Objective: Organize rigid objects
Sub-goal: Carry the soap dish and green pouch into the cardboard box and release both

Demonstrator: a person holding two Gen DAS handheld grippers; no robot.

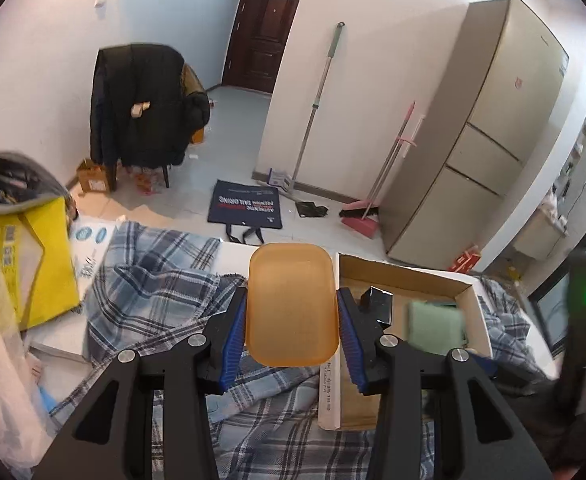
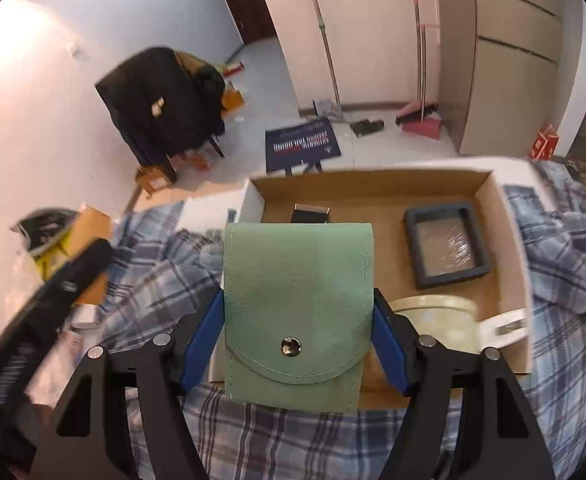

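- We have the left gripper clamped on the orange tray, held just left of the cardboard box.
- Right gripper is clamped on the green pouch, over the box's near-left corner.
- We'd lower the pouch into bare floor, clear of the dark frame and cream tape roll; tray level.
- Box sits on plaid blanket; cluttered room, broom, cabinet.

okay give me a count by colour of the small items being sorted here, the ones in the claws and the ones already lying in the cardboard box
Orange: 1, the tray in the left claw
Green: 1, the snap pouch in the right claw
Black: 1, the small box
Grey: 1, the flat frame case
Cream: 1, the round piece, partly hidden
Total: 5, with 3 inside the cardboard box
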